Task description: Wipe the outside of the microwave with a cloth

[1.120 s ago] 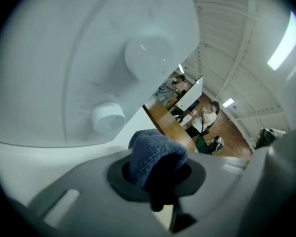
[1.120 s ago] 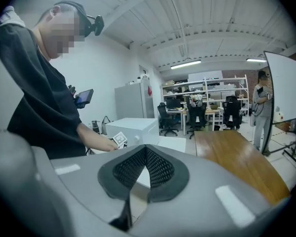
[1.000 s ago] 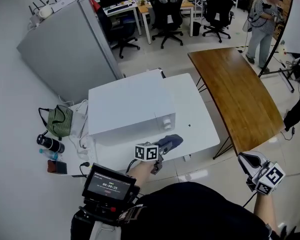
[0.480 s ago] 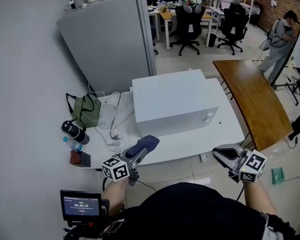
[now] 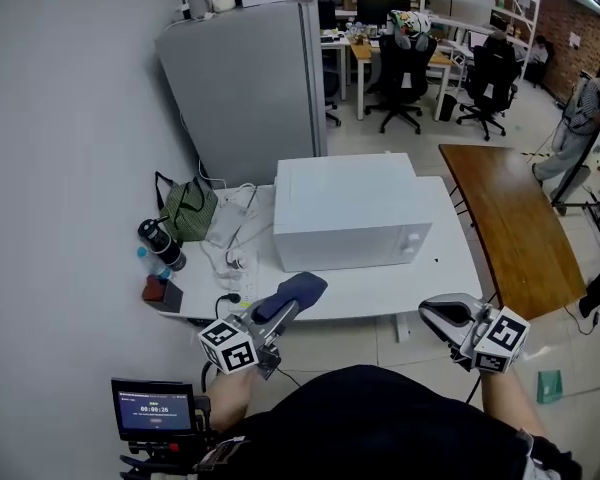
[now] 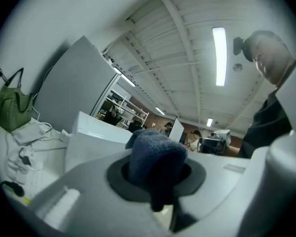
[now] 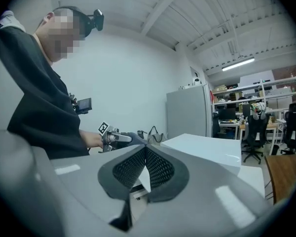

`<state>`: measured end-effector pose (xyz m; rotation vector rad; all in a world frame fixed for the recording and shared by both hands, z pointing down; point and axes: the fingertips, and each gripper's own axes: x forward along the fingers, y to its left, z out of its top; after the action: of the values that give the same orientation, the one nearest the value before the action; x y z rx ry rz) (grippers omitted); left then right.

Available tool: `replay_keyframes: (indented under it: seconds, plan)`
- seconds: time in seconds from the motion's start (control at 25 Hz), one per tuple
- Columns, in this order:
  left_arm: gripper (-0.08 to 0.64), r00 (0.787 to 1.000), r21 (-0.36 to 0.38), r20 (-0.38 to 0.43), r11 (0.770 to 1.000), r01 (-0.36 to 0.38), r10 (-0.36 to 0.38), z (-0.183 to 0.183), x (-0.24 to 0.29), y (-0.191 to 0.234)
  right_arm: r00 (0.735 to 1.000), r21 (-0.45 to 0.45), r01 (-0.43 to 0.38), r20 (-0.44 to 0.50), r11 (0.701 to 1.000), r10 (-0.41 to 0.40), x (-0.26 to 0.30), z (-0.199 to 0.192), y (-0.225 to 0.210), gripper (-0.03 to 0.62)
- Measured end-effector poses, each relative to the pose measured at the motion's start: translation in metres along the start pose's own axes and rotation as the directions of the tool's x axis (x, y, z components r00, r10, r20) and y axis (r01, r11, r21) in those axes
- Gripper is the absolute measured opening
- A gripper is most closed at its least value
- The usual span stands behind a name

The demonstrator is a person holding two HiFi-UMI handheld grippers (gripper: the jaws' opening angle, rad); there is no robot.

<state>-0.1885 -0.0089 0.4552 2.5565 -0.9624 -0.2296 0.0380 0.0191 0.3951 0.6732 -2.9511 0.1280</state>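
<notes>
Cloth drawn back from the microwave (image 5: 345,213)

The left gripper (image 5: 278,315) stays clamped on the blue cloth (image 5: 298,290), now at the table (image 5: 390,286) edge and seemingly off the microwave. The right gripper (image 5: 442,313) is closed and empty. Wiping looks paused.

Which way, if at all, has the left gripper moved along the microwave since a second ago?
Yes. The left gripper with the cloth went from the microwave knob end leftward to its other front corner.

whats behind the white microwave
Behind the boxy white microwave the head view shows pale tiled floor and, back-left, a tall grey metal cabinet. The white table's strip right behind it, and any plug or cable there, is hidden by its body.
</notes>
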Motion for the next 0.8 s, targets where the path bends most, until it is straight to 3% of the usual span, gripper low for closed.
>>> replay_keyframes:
  seconds: [0.16,0.44,0.8]
  plan:
    - [0.058,0.999,-0.011,0.004,0.999,0.032,-0.032,-0.033,0.046,-0.058,1.0,0.04,-0.009,0.027,0.999,0.008,-0.063,-0.017,-0.008,0.006]
    - [0.059,0.989,-0.033,-0.072,0.991,0.126,-0.128,-0.087,0.118,-0.157,0.999,0.103,-0.014,0.043,0.995,0.009,-0.139,-0.053,-0.029,0.006]
    - [0.058,0.993,0.031,-0.038,0.993,0.113,-0.112,-0.065,0.075,-0.173,0.997,0.065,-0.043,0.072,0.997,0.038,-0.12,-0.037,0.002,0.006]
